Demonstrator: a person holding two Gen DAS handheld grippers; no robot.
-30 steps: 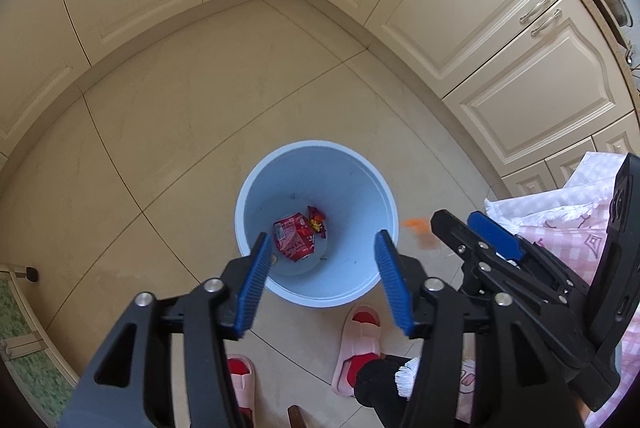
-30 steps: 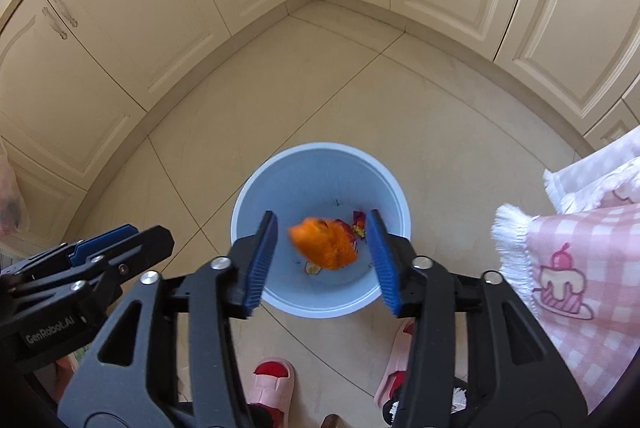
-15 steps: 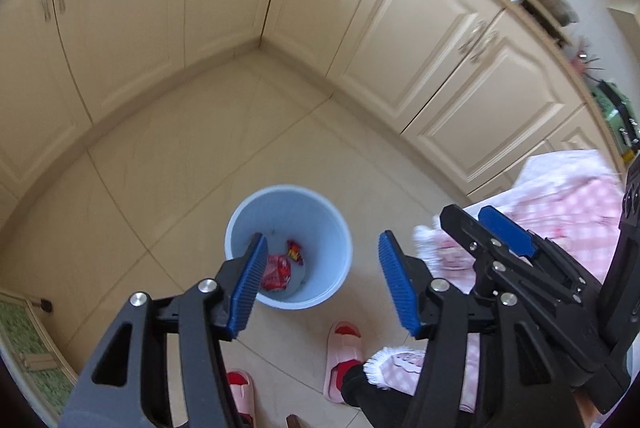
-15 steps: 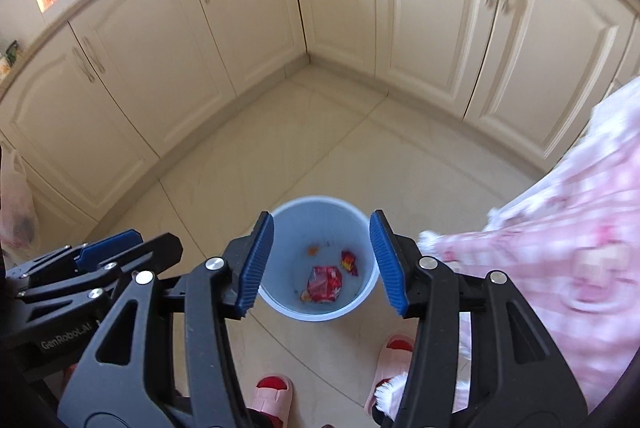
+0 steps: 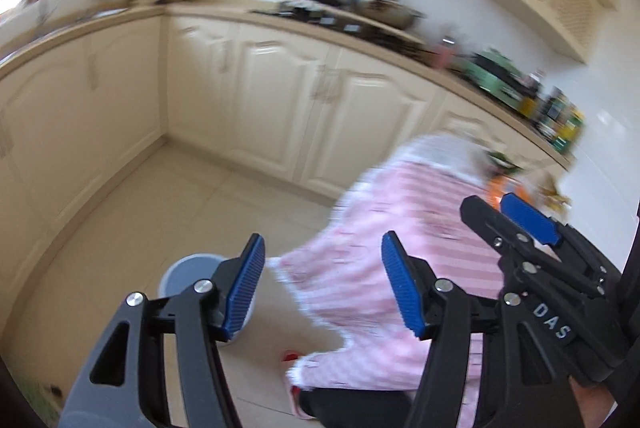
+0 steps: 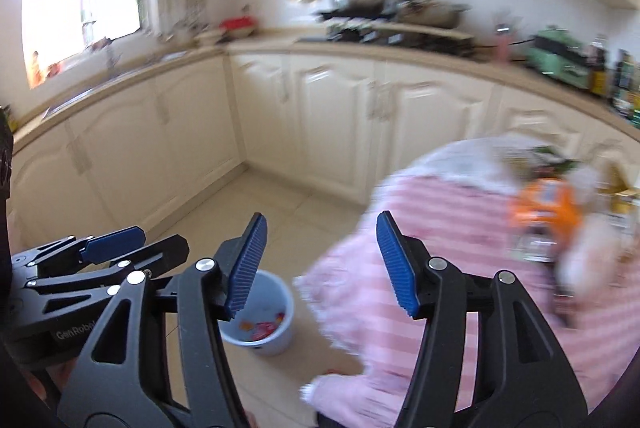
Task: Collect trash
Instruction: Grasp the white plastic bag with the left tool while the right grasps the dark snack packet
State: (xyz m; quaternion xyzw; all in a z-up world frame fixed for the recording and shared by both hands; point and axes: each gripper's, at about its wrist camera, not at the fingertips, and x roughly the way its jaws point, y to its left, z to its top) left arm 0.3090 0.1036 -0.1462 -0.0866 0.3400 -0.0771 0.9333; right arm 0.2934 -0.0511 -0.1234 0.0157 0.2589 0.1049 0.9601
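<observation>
Claws, two [image 5: 323, 284] [image 6: 320, 260], gape empty above one bin [image 6: 272, 328].

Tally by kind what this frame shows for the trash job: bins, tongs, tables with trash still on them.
Bin on the floor, scraps inside: 1
Tongs, both open and empty, left tongs and right tongs: 2
Table with pink checked cloth, orange wrapper and blurred litter on it: 1
Total: 4
</observation>
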